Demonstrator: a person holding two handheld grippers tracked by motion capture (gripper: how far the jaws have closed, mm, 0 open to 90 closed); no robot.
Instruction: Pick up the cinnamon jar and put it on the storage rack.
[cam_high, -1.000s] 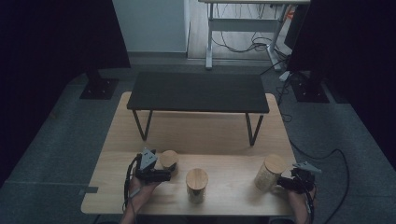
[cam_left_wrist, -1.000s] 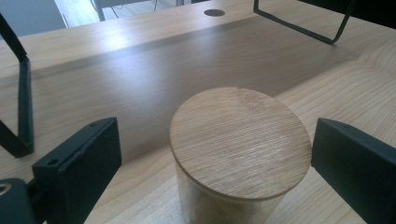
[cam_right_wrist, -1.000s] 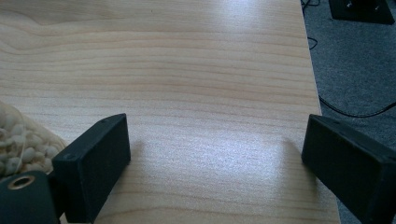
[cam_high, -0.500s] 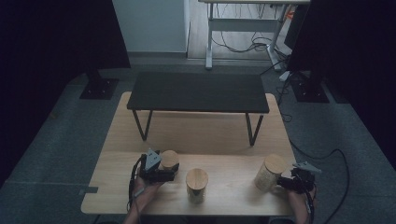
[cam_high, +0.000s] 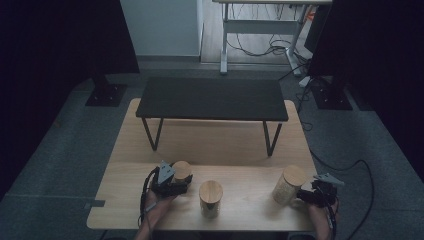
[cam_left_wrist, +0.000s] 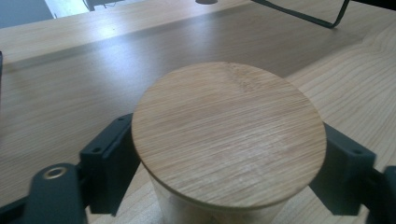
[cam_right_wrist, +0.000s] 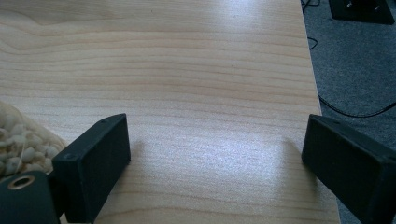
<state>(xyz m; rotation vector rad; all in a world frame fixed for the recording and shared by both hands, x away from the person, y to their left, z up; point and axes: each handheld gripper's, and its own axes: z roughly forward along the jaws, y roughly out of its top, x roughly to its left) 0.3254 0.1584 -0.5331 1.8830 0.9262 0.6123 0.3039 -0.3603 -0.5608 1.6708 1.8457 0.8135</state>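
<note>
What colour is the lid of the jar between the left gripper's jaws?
Light bamboo brown with fine straight grain, the lid shows best in the left gripper view.

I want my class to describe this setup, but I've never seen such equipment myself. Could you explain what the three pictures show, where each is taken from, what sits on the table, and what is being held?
No robot is here: a person holds a two-jaw tool in each hand. The high view looks down on a wooden table with a low black bench and three jars with bamboo lids. The other two pictures come from cameras riding on the tools, looking along their black jaws. The left gripper has its jaws around the left jar, apparently touching it. The right gripper is open over bare wood, with the right jar, filled with pale bits, just beside it. The middle jar stands untouched.
</note>
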